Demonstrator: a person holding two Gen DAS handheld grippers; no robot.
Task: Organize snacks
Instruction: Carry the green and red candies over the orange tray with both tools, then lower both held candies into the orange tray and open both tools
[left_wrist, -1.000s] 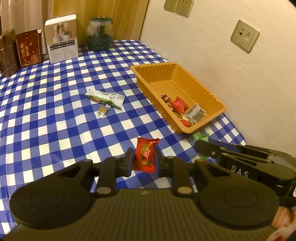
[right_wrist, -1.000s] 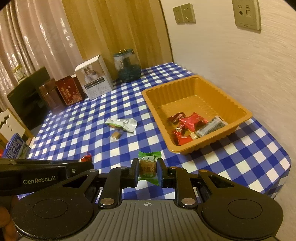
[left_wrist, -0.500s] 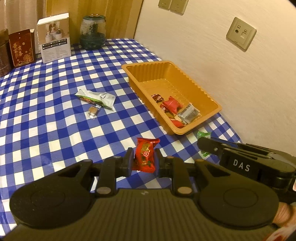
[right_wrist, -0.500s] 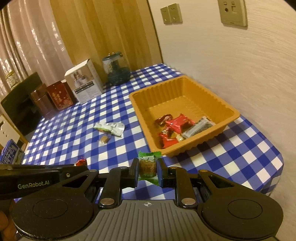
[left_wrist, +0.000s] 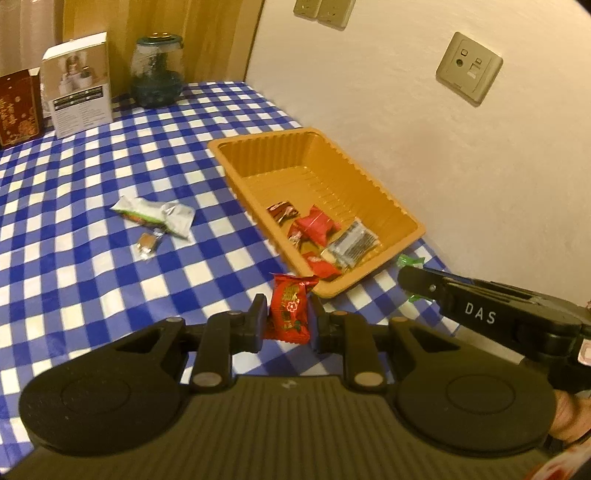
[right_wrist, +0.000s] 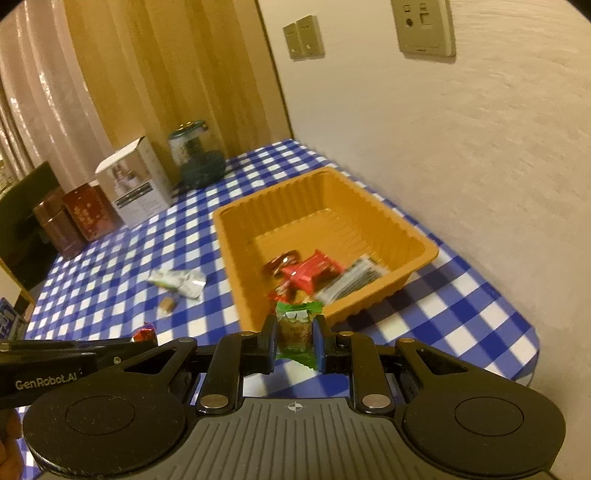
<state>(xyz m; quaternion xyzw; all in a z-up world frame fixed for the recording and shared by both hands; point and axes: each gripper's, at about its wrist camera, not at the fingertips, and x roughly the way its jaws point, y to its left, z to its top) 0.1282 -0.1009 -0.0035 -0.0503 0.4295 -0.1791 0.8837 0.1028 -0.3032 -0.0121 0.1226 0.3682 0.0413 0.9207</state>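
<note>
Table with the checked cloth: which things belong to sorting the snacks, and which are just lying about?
Job: orange tray, red snack, green snack, white packet, small candy.
Lying about: glass jar, white box, red box.

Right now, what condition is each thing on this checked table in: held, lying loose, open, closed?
Left gripper: shut on the red snack packet.
Right gripper: shut on the green snack packet.
Orange plastic tray: open-topped, holding a few wrapped snacks at its near end.
Silver-and-green wrapper: lying loose on the cloth.
Small clear-wrapped candy: loose beside it.
Glass jar: upright, lid on.
White box: standing upright.
</note>
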